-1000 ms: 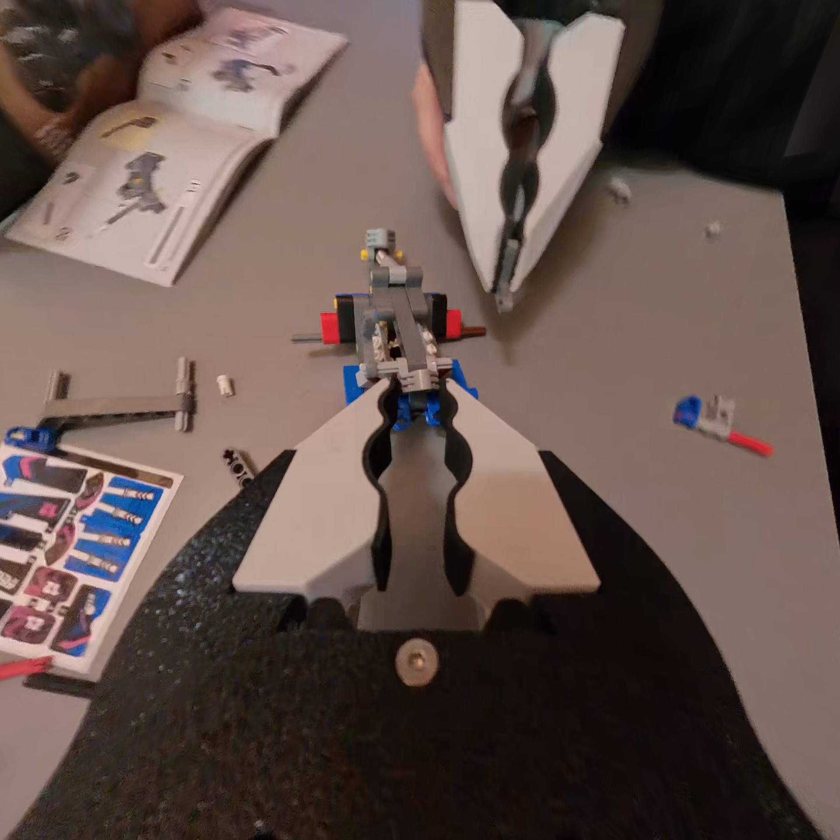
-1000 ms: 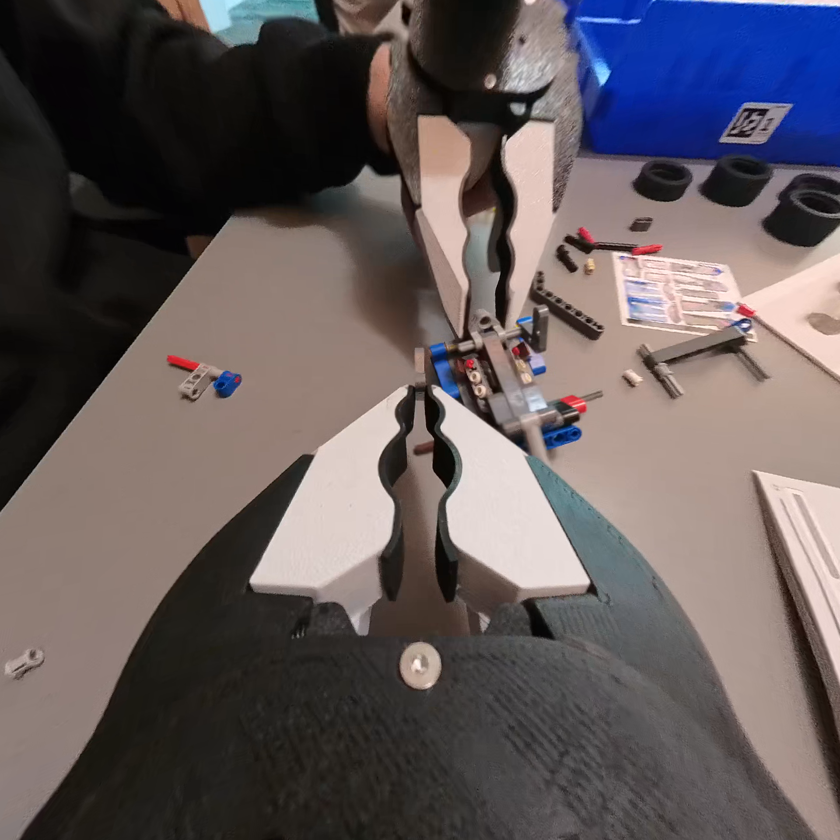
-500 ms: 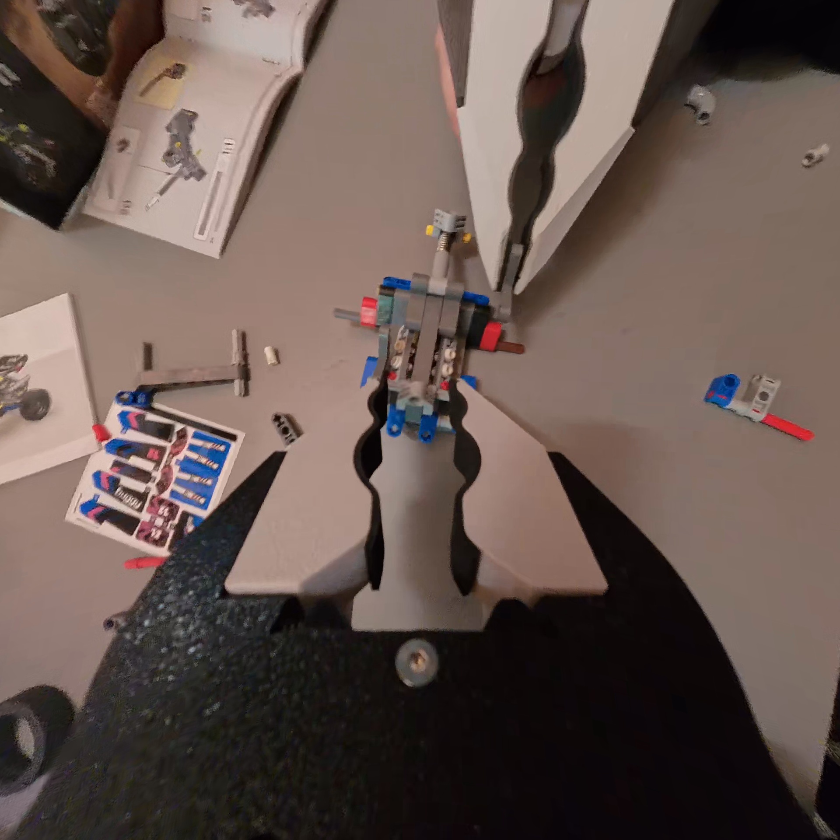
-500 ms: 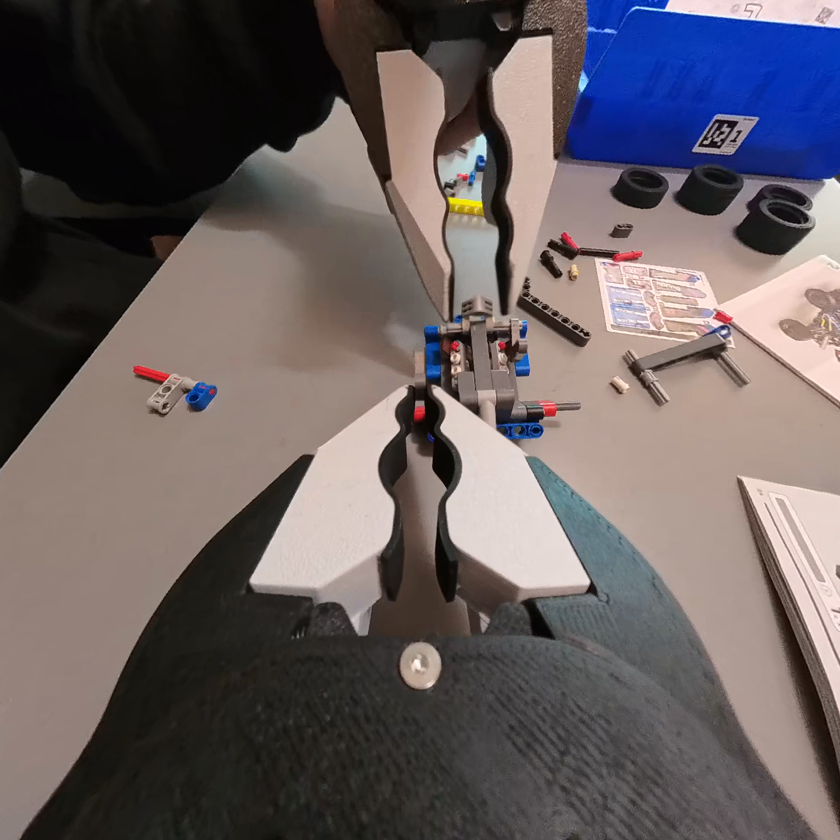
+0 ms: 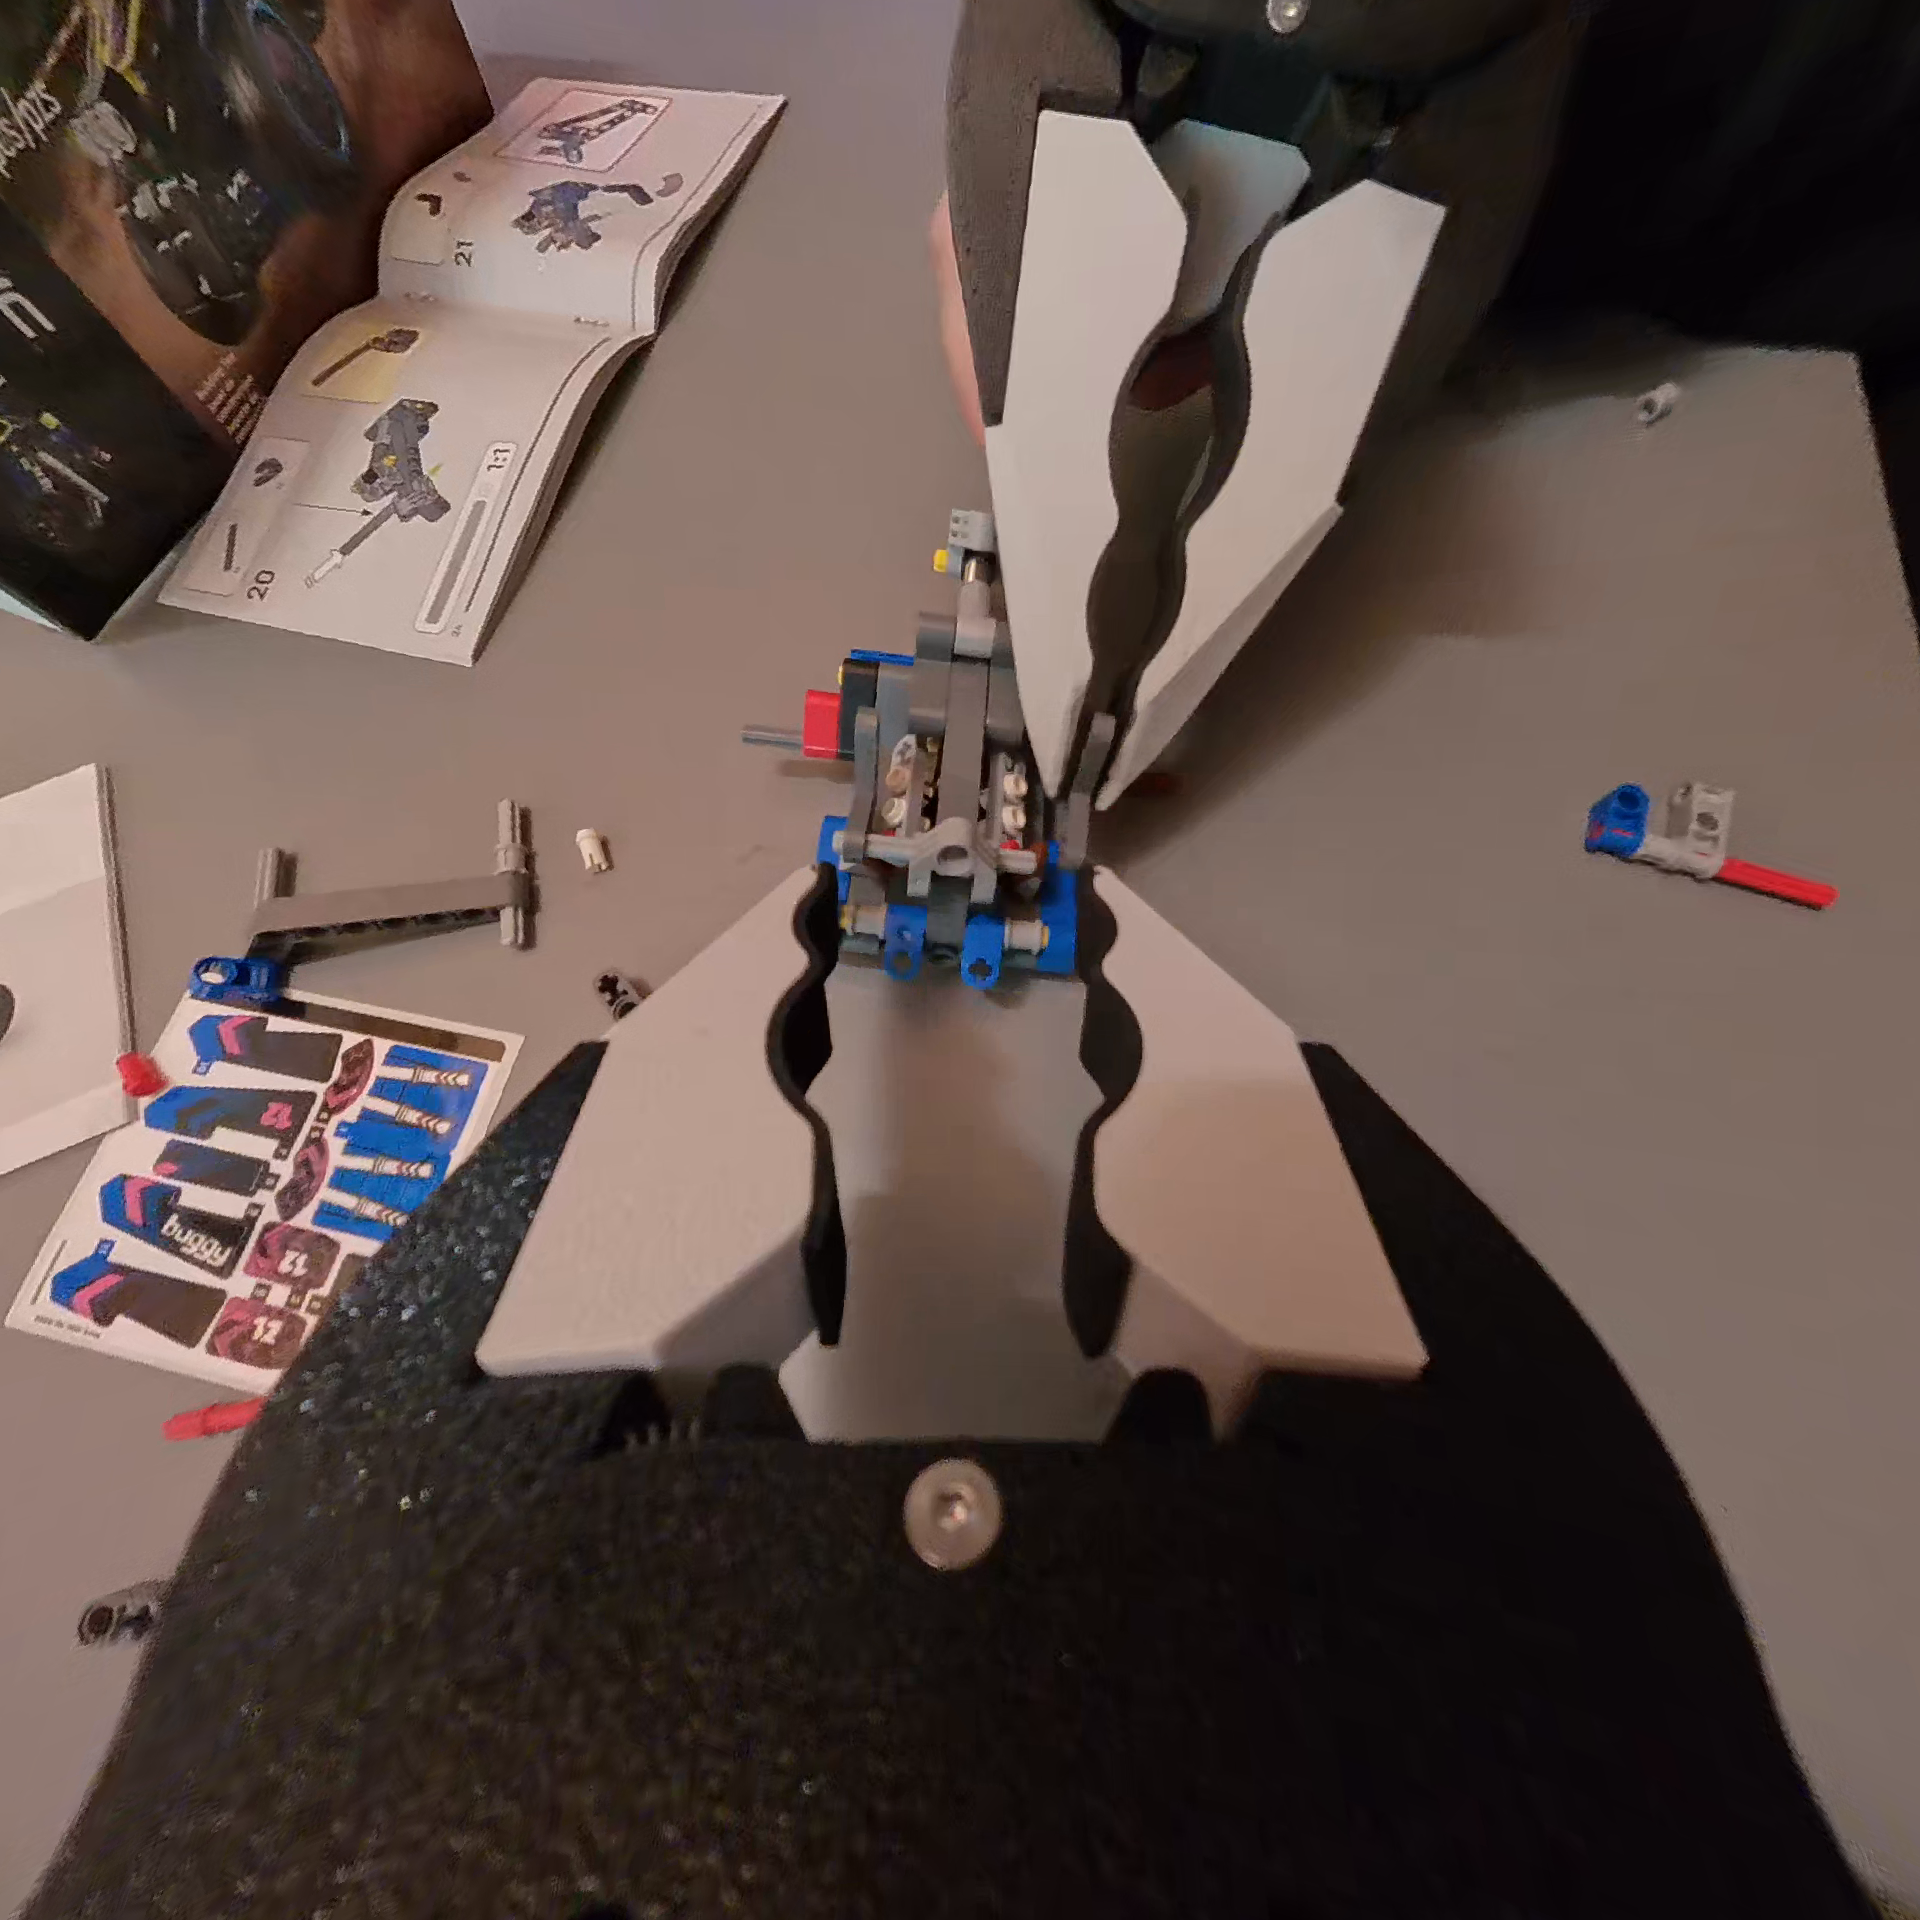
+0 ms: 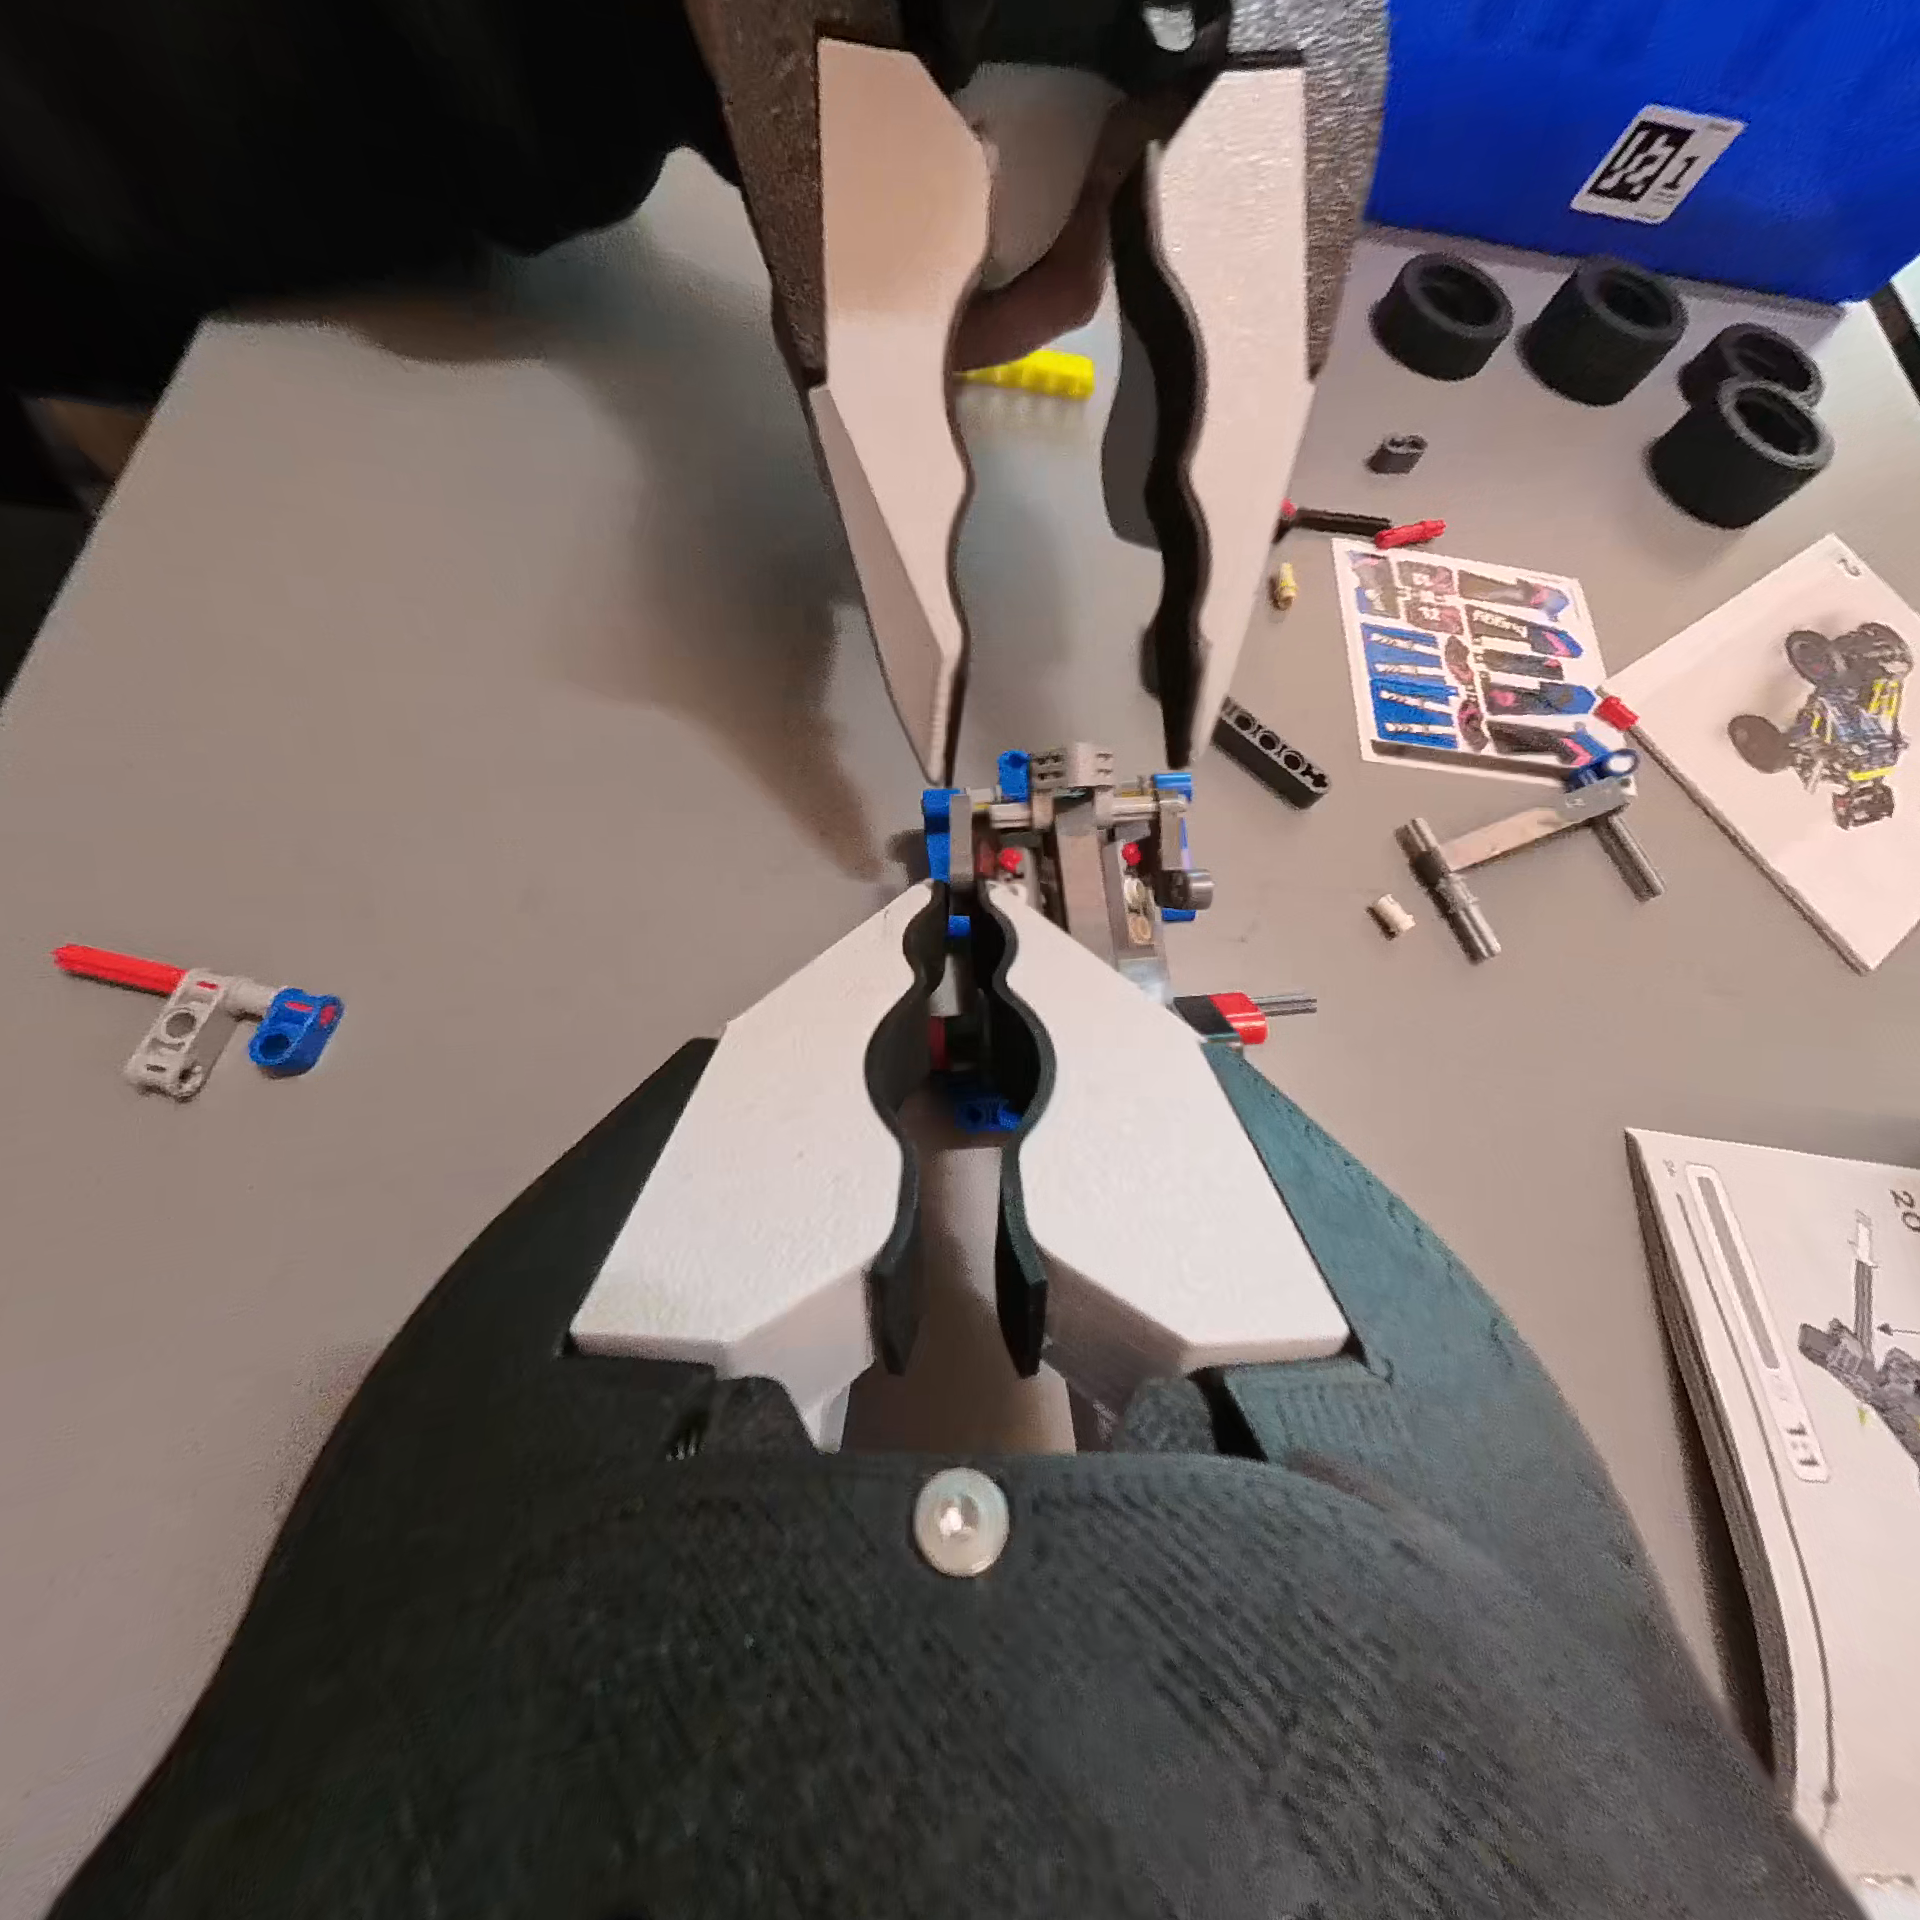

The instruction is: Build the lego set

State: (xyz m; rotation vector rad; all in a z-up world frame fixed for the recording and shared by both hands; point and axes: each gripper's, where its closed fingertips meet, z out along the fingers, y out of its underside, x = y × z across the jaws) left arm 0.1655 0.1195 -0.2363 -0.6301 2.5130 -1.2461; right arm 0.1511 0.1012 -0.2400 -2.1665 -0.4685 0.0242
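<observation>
Table (image 5: 1455,1039): grey, strewn with loose building-toy parts.
Instruction booklet (image 5: 499,343): lies open, far left in the left wrist view.
Sticker sheet (image 5: 260,1195): near the left gripper.
Brick model (image 5: 951,831): blue and grey, on the table between both grippers.
Left gripper (image 5: 951,914): fingers spread wide, clamped on the model's blue end.
Right gripper (image 6: 961,914): fingers nearly together, pinching a thin grey beam (image 5: 1081,790) at the model's side.

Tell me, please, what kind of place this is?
Probably a hobby or work table for building a brick-toy vehicle: an open instruction booklet, a sticker sheet, loose black tyres.
</observation>
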